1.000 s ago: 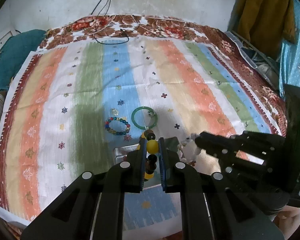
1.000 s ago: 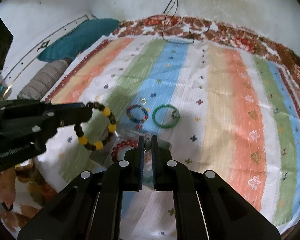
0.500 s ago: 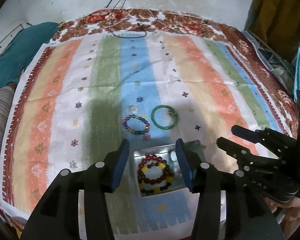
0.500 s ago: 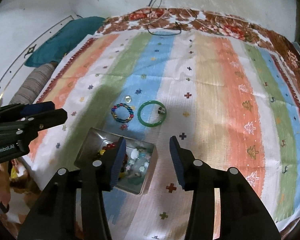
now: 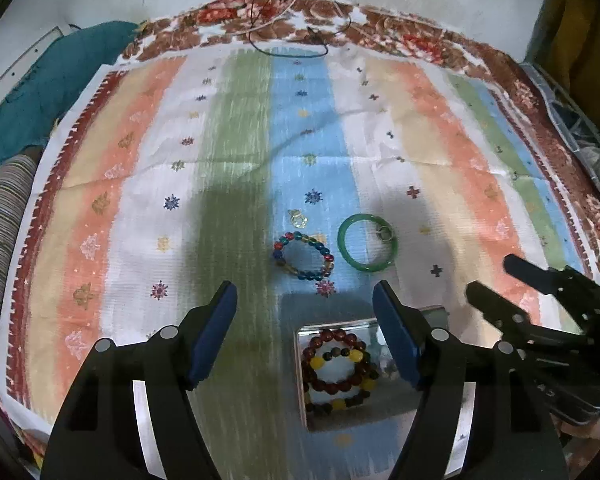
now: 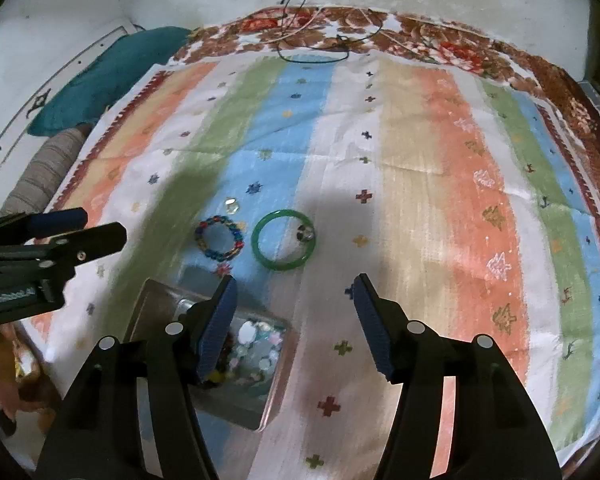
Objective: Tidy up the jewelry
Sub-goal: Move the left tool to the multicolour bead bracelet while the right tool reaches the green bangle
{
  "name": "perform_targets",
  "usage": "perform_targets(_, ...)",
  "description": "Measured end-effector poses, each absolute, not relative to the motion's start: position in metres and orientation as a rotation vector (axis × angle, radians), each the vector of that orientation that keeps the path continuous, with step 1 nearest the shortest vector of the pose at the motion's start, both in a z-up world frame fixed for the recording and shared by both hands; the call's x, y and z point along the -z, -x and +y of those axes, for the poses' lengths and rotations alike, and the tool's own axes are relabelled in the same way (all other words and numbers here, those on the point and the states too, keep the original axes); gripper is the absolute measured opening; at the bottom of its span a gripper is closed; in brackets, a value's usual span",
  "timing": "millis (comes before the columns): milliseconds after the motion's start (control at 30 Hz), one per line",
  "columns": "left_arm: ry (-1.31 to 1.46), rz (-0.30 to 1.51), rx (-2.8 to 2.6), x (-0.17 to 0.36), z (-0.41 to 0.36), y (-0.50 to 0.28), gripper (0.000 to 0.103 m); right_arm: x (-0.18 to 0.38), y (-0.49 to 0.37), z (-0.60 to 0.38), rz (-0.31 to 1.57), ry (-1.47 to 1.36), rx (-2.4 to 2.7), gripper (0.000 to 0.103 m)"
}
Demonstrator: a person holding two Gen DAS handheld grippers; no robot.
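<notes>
Left claw (image 5: 304, 320) down-tilted, jaws opening, empty

Both wrist views look steeply down past open jaws at the striped cloth (image 5: 236, 152). They share the green bangle (image 5: 367, 243) (image 6: 283, 240) ahead.

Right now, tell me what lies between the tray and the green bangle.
Only bare striped cloth separates the tray from the green bangle; the right wrist view shows it.
</notes>
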State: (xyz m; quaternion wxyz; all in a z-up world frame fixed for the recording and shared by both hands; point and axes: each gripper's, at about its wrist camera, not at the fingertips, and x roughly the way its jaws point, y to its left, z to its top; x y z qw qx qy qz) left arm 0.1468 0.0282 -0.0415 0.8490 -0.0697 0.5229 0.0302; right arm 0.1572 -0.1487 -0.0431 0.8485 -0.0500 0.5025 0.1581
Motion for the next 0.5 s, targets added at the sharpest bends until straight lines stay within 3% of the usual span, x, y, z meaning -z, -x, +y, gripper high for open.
perform_targets(500, 0.176, 1.194, -0.077, 0.079, 0.042, -0.184, 0.071, 0.079, -0.193, -0.139, 1.152, 0.098, -0.304, 0.064)
